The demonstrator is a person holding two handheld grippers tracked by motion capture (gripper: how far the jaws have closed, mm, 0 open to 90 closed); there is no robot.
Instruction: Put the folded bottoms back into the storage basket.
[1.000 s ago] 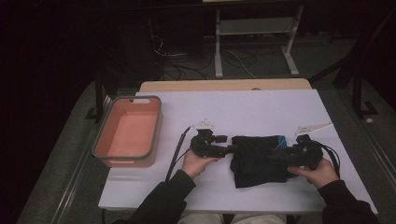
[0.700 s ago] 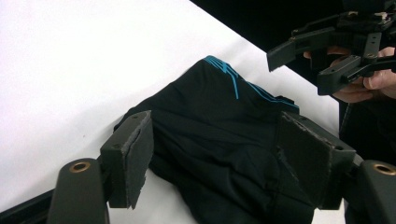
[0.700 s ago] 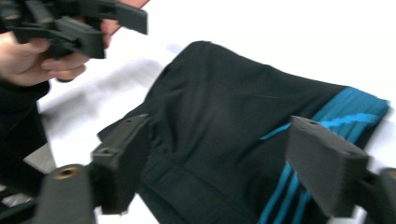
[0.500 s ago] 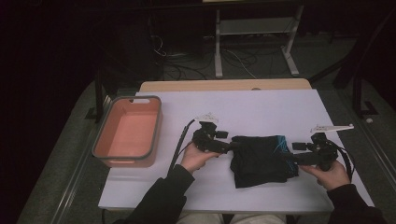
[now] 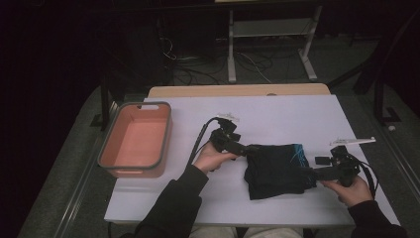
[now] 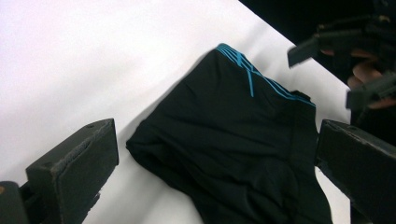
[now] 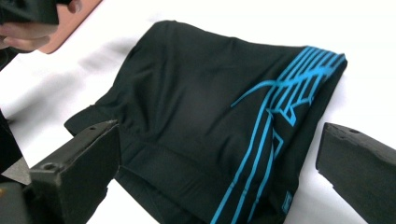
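The desk (image 5: 277,111) is a plain white top with a strip of light wood showing along its far edge, and the room around it is really dark. Behind the far edge there's a tangle of cables (image 5: 198,69) on the floor and the pale legs of a metal stand (image 5: 270,49).

Near the left edge of the desk sits a salmon-coloured tub (image 5: 134,140) with a grey rim, well apart from everything else. Nothing stands between it and the work in the middle.

The folded black garment (image 5: 275,169) with turquoise stripes lies flat on the desk, a bit right of centre and closer to the near edge. It's folded into a rough square, with the striped band on its far right side.

The left gripper (image 5: 243,148) comes in from the garment's left, tips right at the cloth's far-left corner. Its jaws have just been opening and now stand wide; in the left gripper view the cloth lies ahead between them, but the pads aren't pressing on it.

The right gripper (image 5: 312,171) sits at the garment's right edge, and it's the same story: jaws just been opening, now spread wide, with the striped part lying loose ahead and nothing gripped. Cables trail off both grippers toward the person's sleeves at the near edge.
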